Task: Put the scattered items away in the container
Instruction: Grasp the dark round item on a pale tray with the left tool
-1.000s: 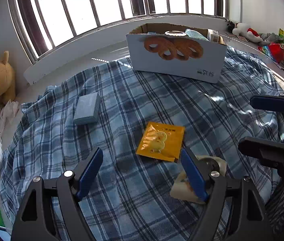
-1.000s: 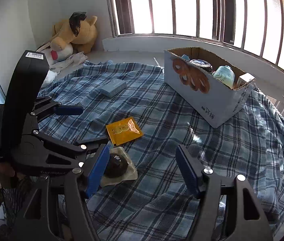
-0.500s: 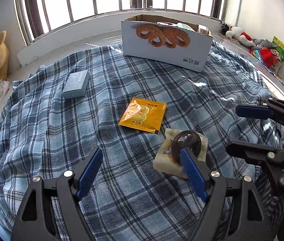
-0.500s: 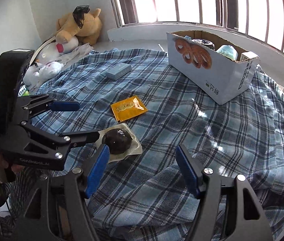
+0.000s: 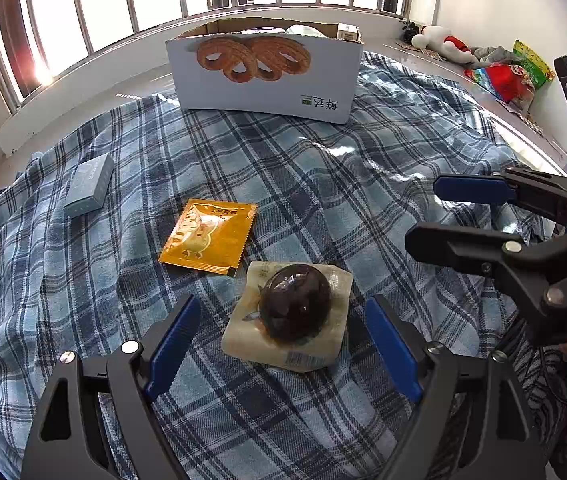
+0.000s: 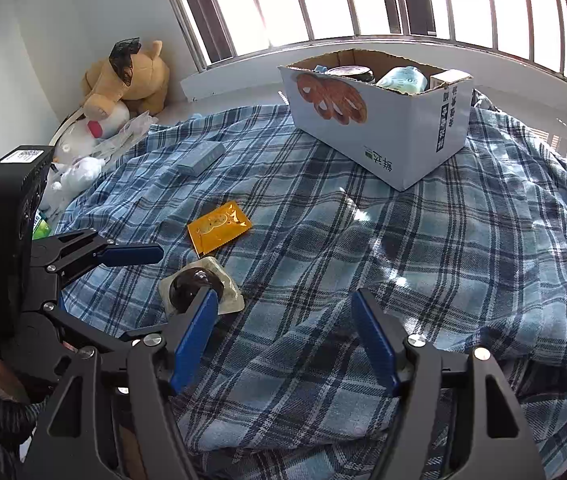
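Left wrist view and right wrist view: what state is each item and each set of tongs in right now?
Box: upright, open-topped, already holding items.
Egg pack: flat on the cloth, sealed, between the left tongs' fingers, untouched.
Orange sachet: flat on the cloth, sealed.
Grey carton: lying flat, closed.
Left tongs: open, jaws have just been opening.
Right tongs: open, nothing between the jaws.
Cloth: spread out, wrinkled.

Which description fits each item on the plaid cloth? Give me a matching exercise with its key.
Column one:
1. cardboard box
2. orange sachet
3. packaged dark egg
4. grey-blue carton

Column two:
A. lying flat at the far left
B. in line between the left gripper's open fingers
C. flat, just beyond the egg pack
D. upright by the window, already holding things

Pairs: 1-D, 2-C, 3-B, 4-A
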Tool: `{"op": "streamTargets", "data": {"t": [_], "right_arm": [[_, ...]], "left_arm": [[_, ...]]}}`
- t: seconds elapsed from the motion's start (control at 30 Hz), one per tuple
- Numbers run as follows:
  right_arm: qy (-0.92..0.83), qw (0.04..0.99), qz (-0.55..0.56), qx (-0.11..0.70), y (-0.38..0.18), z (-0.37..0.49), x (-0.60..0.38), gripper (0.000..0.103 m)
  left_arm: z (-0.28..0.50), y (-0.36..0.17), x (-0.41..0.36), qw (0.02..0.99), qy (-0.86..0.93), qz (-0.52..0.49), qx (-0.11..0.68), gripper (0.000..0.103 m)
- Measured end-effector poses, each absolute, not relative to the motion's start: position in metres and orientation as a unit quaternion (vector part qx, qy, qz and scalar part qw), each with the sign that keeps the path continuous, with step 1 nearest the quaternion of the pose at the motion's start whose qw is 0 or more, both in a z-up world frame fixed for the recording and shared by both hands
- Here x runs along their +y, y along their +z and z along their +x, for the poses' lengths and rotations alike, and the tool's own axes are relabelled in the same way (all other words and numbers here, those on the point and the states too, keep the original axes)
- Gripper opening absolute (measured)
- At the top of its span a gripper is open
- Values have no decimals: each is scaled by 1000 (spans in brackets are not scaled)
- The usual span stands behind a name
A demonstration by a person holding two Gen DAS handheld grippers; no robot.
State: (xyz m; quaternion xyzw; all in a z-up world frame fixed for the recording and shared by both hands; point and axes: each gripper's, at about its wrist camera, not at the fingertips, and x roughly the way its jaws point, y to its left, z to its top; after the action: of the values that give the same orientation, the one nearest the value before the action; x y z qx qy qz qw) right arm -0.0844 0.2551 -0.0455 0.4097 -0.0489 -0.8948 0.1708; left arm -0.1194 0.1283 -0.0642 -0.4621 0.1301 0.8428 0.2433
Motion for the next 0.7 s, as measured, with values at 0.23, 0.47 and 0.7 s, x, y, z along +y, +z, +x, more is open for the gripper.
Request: {"op": "streamTargets", "data": {"t": [0.23, 0.47, 0.7], "right_arm": [[-897, 172, 404, -48, -44, -83, 256, 72], [-899, 168, 401, -50, -42, -83, 259, 72], [-899, 167, 402, -47, -42, -83, 258, 72]], "left_arm": [[-116, -66, 136, 257, 846, -449, 129, 64], [-121, -68, 131, 253, 846, -457, 108, 41], [-121, -62, 120, 248, 852, -450, 99, 41]]}}
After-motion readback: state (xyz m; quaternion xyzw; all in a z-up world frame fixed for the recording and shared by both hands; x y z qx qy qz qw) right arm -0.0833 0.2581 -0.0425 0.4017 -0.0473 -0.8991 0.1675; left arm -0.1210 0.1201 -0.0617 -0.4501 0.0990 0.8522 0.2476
